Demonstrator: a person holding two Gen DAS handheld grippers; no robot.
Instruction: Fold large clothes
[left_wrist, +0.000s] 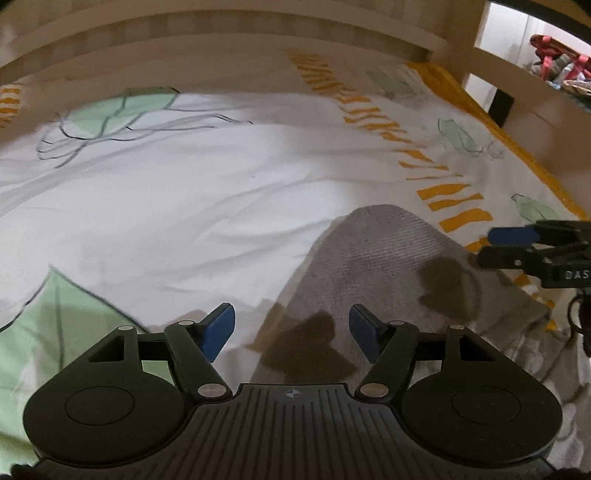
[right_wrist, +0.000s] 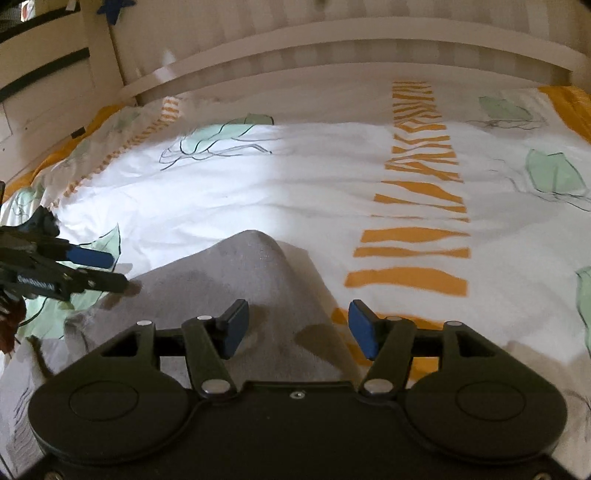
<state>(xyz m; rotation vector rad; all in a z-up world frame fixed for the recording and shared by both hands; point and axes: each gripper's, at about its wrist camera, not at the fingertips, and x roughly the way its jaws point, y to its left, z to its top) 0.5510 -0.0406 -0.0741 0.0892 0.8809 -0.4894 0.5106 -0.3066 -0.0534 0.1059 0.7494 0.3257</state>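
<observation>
Bed (left_wrist: 192, 192): covered by a white sheet printed with pale green leaf shapes, thin dark line drawing and a band of orange dashes (right_wrist: 417, 206); yellow-orange border along the far side edges; surface lightly creased. Grey garment (left_wrist: 373, 258): large, ribbed-looking fabric, lying on the sheet at the near side, rising to a rounded hump toward the middle of the bed and spreading flat toward the cameras; dark shadow patches of the fingers across it; type of garment not determinable. Left gripper (left_wrist: 291, 330): black frame, blue-padded fingers (left_wrist: 219, 328) spread apart, nothing between them, poised above the near left edge of the grey garment where it meets the sheet; contact with the cloth not visible. Right gripper (right_wrist: 295, 326): same build, blue-padded fingers (right_wrist: 364, 330) apart and empty, positioned over the near right edge of the garment, one finger over grey cloth and the other over the orange dashes; seen also from the left wrist view at the right edge, over the garment's right side. Pale wooden headboard (right_wrist: 332, 59): slatted, running across the far end of the bed. Pale wooden furniture (right_wrist: 44, 74): beside the bed on the left, with dark bars. Red patterned bag (left_wrist: 554, 55): far off past the bed frame, blurred.
</observation>
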